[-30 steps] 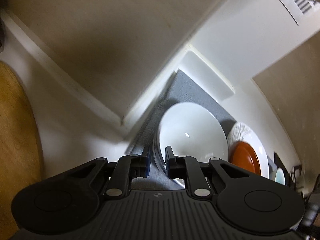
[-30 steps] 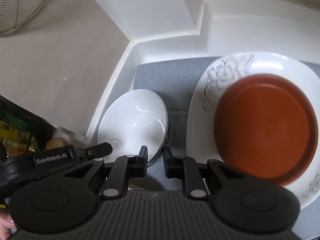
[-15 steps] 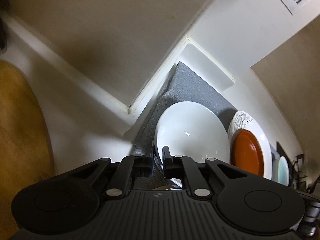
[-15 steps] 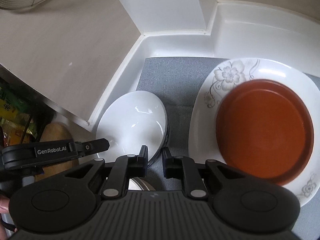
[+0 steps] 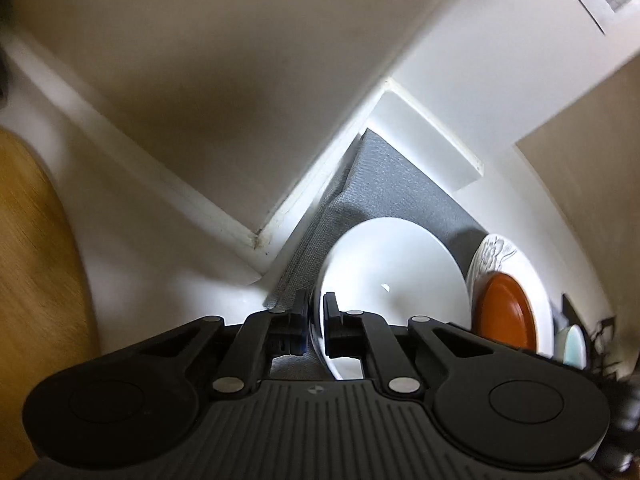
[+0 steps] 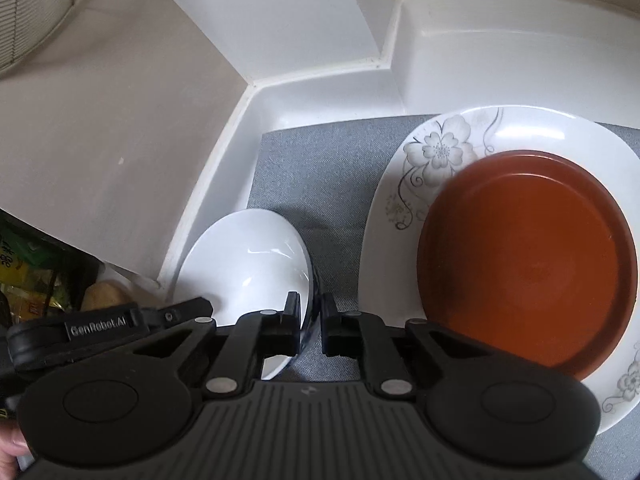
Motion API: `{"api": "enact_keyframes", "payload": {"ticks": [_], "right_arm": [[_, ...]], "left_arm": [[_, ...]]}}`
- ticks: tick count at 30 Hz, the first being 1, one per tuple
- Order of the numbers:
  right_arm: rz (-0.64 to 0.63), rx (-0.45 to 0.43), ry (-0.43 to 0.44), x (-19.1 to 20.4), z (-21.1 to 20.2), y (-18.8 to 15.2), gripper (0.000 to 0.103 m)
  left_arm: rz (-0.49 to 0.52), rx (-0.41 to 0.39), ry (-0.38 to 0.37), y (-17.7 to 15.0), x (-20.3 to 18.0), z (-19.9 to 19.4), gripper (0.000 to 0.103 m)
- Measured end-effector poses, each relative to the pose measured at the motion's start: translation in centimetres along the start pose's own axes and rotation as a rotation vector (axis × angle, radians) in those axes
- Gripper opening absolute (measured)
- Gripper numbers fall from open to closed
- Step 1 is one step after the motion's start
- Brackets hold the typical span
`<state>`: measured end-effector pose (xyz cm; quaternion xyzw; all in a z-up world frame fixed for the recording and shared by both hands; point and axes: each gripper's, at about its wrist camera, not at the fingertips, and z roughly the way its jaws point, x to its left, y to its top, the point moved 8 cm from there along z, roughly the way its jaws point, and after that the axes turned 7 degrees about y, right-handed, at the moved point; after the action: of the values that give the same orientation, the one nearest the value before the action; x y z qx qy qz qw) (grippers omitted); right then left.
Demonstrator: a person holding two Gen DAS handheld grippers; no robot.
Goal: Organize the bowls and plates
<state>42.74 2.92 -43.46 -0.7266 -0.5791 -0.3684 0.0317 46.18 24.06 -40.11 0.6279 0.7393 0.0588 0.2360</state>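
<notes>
A white bowl [image 5: 400,264] sits on a grey mat [image 5: 392,184] in the corner of a white shelf. My left gripper [image 5: 316,316] has the bowl's near rim between its fingers, and its jaws are closing on it. In the right wrist view the same bowl [image 6: 248,256] has its right rim between the fingers of my right gripper [image 6: 311,320], whose jaws are also closing on it. To the right, a red-brown plate [image 6: 528,256] rests on a white flowered plate [image 6: 460,148].
White shelf walls [image 6: 320,32] enclose the mat [image 6: 320,168] at the back and left. A wooden board [image 5: 32,280] curves along the far left. A pale blue dish [image 5: 574,344] shows beyond the plates. The left gripper's black housing [image 6: 100,324] lies beside the bowl.
Both pairs of jaws have narrowed step by step onto the white bowl's rim. The hands have stayed where they were.
</notes>
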Motion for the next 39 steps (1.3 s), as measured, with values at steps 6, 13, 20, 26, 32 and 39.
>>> {"api": "enact_keyframes", "payload": {"ticks": [6,13,20,26,32,39], "right_arm": [[0.008,-0.031,0.034,0.7,-2.0,0.4,0.011],[0.003,-0.086,0.065,1.2,-6.9,0.5,0.012],[0.053,-0.173,0.03,-2.0,-12.9,0.2,0.012],[0.131,-0.275,0.008,-6.9,-18.3,-0.7,0.013],[0.223,-0.403,-0.071,-12.8,-24.0,-1.1,0.012],[0.315,-0.506,-0.153,-19.7,-28.1,-2.0,0.012]], "left_arm": [[0.016,-0.036,-0.014,0.6,-0.6,-2.0,0.007],[0.101,-0.068,-0.002,0.1,-4.0,-5.1,0.007],[0.214,-0.03,-0.039,-1.7,-9.1,-6.4,0.007],[0.357,-0.004,-0.087,-3.4,-16.0,-6.3,0.007],[0.536,0.038,-0.139,-6.0,-24.2,-5.3,0.008],[0.715,0.071,-0.156,-10.0,-31.9,-2.4,0.011]]}}
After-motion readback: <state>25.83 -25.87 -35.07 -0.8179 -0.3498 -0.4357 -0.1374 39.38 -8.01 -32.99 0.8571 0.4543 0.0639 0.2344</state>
